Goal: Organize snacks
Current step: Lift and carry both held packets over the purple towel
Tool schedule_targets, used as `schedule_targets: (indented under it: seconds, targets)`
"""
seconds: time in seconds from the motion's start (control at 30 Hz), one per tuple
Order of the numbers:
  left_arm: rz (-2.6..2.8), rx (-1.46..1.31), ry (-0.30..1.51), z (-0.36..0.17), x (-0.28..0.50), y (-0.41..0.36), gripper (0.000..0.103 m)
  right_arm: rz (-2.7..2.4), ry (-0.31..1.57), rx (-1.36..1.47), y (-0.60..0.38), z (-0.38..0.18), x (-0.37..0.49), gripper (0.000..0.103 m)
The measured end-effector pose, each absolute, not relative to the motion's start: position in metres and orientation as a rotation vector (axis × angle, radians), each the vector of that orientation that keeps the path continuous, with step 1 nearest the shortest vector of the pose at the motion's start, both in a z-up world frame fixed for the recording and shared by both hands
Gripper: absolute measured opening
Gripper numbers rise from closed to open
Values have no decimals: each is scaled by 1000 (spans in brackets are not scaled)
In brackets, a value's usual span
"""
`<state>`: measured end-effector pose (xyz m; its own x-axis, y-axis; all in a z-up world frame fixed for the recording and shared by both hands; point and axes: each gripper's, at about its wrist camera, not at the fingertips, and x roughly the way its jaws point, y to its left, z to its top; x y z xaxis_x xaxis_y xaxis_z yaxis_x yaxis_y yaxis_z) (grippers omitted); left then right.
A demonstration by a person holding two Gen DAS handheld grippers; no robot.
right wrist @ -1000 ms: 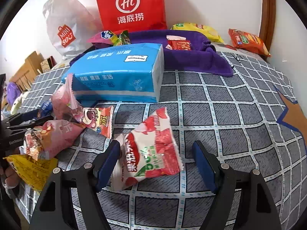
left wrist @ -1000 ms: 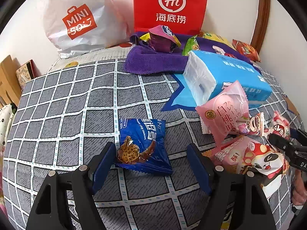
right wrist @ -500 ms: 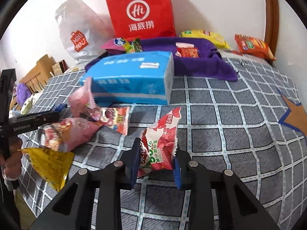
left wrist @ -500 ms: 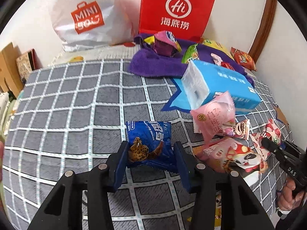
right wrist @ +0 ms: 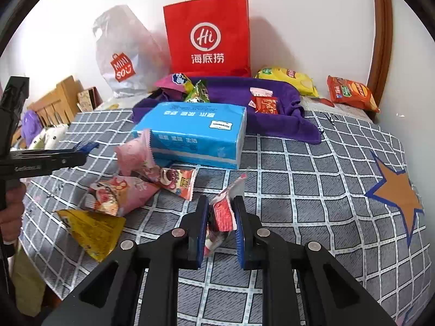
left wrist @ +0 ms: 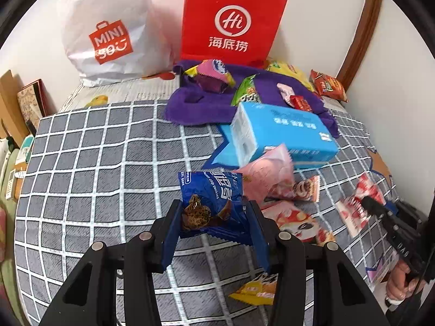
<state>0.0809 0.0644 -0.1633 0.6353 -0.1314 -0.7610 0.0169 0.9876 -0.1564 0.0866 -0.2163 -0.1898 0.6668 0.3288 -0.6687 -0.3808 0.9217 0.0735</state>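
My left gripper (left wrist: 214, 212) is shut on a blue cookie packet (left wrist: 210, 201) and holds it above the checked cloth. My right gripper (right wrist: 220, 209) is shut on a red and white snack packet (right wrist: 224, 212), lifted off the cloth; it also shows blurred in the left wrist view (left wrist: 356, 206). A purple towel (right wrist: 272, 116) at the back holds several snacks. Pink packets (right wrist: 130, 190) and a yellow packet (right wrist: 92, 231) lie loose near the front.
A blue tissue pack (right wrist: 195, 133) lies in the middle. A red paper bag (right wrist: 208, 40) and a white plastic bag (right wrist: 122, 59) stand against the wall. Yellow (right wrist: 288, 78) and orange (right wrist: 350, 92) chip bags lie at the back right.
Both grippers closed on their packets and lifted them off the cloth. The views rose and pulled back from the bed.
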Motion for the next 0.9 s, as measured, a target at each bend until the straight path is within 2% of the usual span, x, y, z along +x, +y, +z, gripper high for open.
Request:
schedule_targets:
  seconds: [0.37, 0.9]
  targets:
    - [-117, -175, 868, -157, 94, 59, 45, 393, 764, 23, -225, -196, 104, 18]
    - [-124, -221, 869, -106, 163, 61, 45, 362, 688, 33, -203, -118, 172, 17]
